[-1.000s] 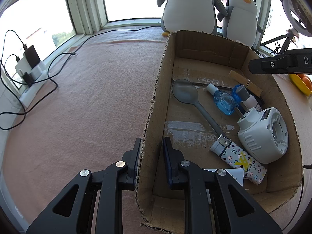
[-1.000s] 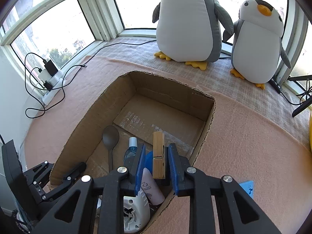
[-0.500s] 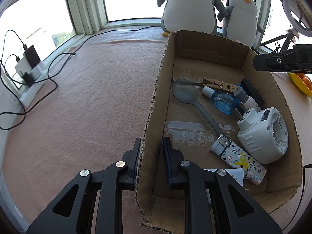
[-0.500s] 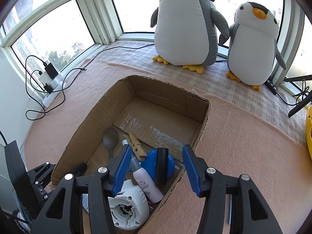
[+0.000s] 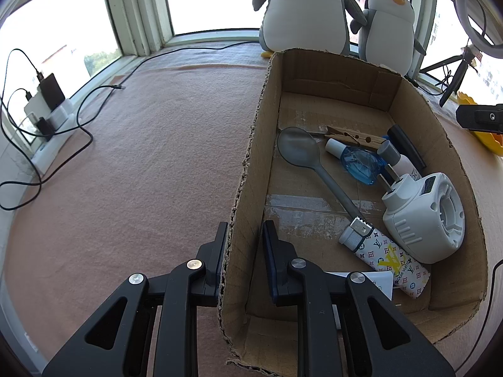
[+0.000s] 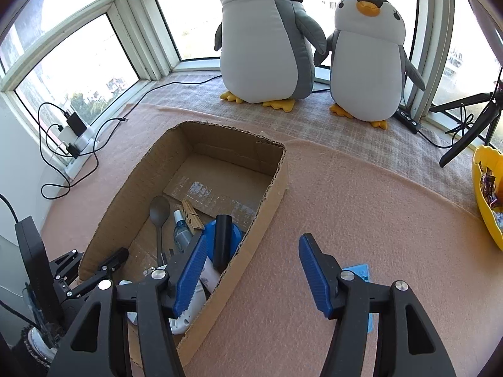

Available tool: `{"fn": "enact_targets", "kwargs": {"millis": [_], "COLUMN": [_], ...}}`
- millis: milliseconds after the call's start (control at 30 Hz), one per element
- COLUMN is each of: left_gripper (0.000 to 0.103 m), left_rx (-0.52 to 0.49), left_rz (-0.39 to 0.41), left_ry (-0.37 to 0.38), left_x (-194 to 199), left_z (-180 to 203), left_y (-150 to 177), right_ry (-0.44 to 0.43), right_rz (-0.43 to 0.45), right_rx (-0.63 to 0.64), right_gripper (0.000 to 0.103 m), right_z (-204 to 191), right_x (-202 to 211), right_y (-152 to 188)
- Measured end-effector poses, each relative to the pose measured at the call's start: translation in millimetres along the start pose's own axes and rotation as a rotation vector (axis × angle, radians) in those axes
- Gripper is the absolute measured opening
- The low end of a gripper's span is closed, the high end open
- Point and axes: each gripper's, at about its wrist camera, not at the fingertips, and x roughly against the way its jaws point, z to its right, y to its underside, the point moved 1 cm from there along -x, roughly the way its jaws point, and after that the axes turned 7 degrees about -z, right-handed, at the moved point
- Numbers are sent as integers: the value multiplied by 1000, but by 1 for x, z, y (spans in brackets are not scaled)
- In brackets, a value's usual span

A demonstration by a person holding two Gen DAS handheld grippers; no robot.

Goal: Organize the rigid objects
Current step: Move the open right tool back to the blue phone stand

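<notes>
Your right gripper (image 6: pixel 251 270) no longer pinches the wooden clothespin (image 5: pixel 355 136); a second ago the peg stood upright between its blue pads, and now the jaws are spread wide with nothing between them. The clothespin now lies flat on the floor of the cardboard box (image 5: pixel 248 169), just behind the blue bottle (image 5: pixel 358 161) and beside the bowl of the grey spoon (image 5: pixel 298 149). Your right gripper has also drawn back from over the box, so it sits above the box's right wall and the pink cloth (image 6: pixel 361 207), and a blue card (image 6: pixel 358 271) shows beneath it.
</notes>
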Motion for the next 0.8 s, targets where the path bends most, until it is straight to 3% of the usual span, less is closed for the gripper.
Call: {"fn": "enact_targets", "kwargs": {"millis": [500,800], "left_gripper": [18,18], "left_rx": [-3,-5], "left_rz": [-3,-4], "left_ry": [-4,-9], "left_x": [0,0], "left_z": [0,1], "left_y": [0,0], "right_ry": [65,105], "right_rz": [-79,-189], "right_rx": [-106,-1], "right_gripper": [58,58], "right_z": [82,81], "right_x": [4,-20], "right_y": [29,43]}}
